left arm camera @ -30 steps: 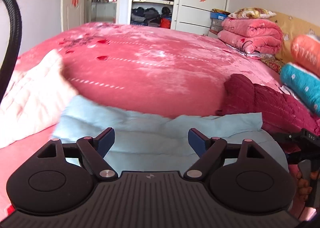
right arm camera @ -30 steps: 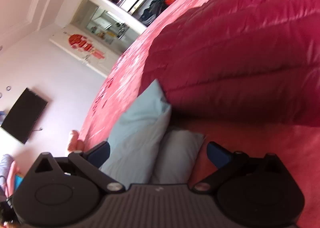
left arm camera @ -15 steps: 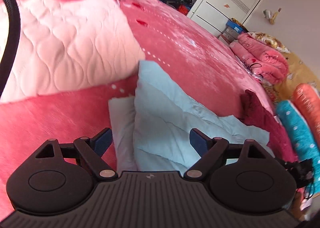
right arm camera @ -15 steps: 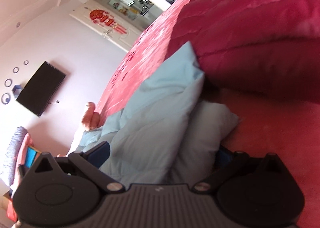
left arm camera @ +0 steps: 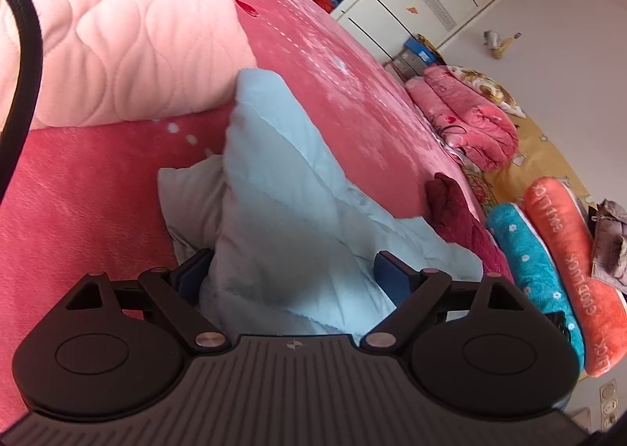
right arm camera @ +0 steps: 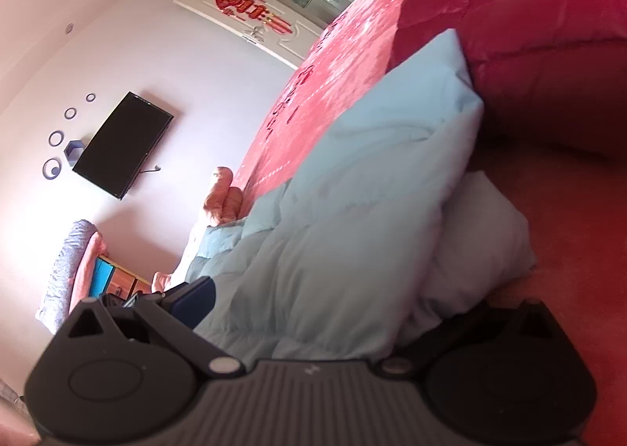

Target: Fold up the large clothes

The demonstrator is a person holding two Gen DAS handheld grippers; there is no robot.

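A light blue padded garment (left arm camera: 290, 203) lies bunched on the pink-red bedspread (left arm camera: 78, 211), its pale grey lining (left arm camera: 192, 195) showing at the left edge. My left gripper (left arm camera: 292, 277) is open, and the garment's near end bulges up between its blue-padded fingers (left arm camera: 392, 277). In the right wrist view the same blue garment (right arm camera: 352, 211) fills the middle. My right gripper (right arm camera: 333, 309) is open around its other end. The left pad (right arm camera: 194, 299) shows, while fabric hides the right one.
A pale pink quilted blanket (left arm camera: 117, 34) lies left of the garment and a dark red quilted one (right arm camera: 548, 34) on its other side. Folded pink blankets (left arm camera: 470, 120) and teal and orange pillows (left arm camera: 548, 269) sit at the bed's head. A hand (right arm camera: 223, 195) shows past the garment.
Both grippers have come down and in onto the blue garment from opposite ends. Its ends now sit between the fingers. The finger spacing is unchanged.
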